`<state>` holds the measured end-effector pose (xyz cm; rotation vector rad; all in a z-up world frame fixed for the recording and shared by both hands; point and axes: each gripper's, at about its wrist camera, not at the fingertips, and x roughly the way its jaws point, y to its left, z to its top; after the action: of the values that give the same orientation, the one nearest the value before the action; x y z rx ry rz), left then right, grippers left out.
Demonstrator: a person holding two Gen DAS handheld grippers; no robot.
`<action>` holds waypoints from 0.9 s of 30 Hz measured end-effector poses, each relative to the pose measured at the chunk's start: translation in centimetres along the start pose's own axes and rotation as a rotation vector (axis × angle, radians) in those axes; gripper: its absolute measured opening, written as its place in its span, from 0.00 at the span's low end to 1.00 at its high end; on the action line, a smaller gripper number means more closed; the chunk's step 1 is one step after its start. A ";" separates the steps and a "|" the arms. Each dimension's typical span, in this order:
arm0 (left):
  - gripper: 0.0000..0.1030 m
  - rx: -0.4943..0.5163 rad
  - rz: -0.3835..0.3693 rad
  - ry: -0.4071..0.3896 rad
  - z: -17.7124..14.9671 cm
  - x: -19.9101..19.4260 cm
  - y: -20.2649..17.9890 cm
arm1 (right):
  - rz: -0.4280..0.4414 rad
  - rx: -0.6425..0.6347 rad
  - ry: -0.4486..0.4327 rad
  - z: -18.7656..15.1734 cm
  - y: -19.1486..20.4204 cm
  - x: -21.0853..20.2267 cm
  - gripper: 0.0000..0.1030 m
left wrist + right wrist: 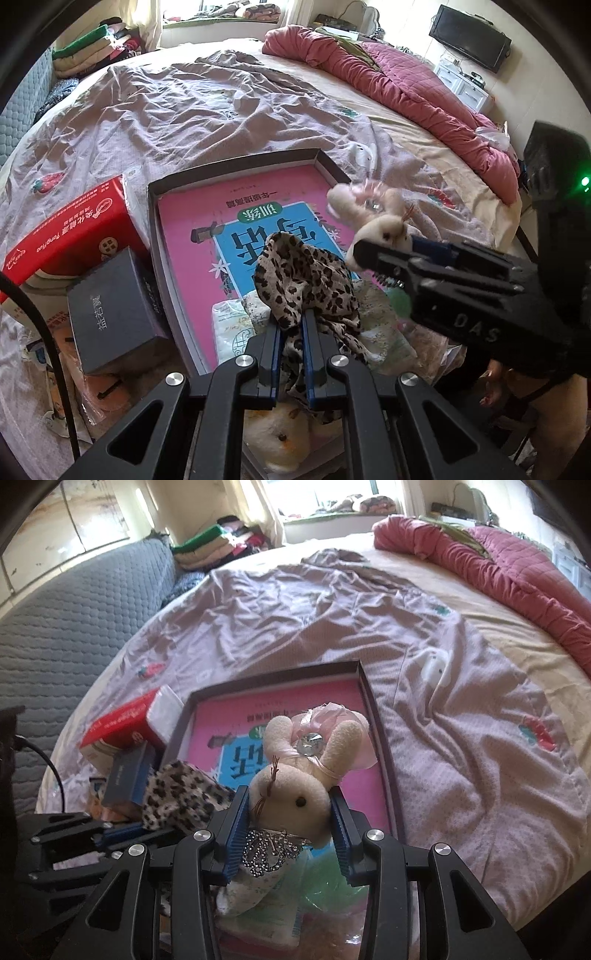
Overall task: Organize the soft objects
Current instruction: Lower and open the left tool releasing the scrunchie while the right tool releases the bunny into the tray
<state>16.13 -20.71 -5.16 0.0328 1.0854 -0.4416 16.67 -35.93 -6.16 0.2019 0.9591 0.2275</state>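
Left wrist view: your left tongs [291, 332] are clamped on the leopard-print cloth [306, 280], held above the shallow tray [236, 162] on the bed [166, 110]; boxes crowd the tray's left edge.

Right wrist view: your right tongs [291, 812] grip the plush rabbit [299, 786] over the tray's [380, 738] right rim; open bedding lies beyond.

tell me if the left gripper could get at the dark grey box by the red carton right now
Probably not as things stand. The left gripper is shut on the leopard-print cloth, so its jaws are taken. The way to the dark grey box looks clear, just beside the tray, once it lets the cloth go.
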 end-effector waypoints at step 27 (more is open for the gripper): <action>0.10 0.000 -0.002 0.009 0.1 0.1 -0.2 | 0.001 0.054 0.008 -1.0 -0.5 -0.1 0.46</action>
<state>16.12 -20.94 -5.14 0.0332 1.0941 -0.4438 15.89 -36.37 -6.80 0.2517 0.9740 0.2036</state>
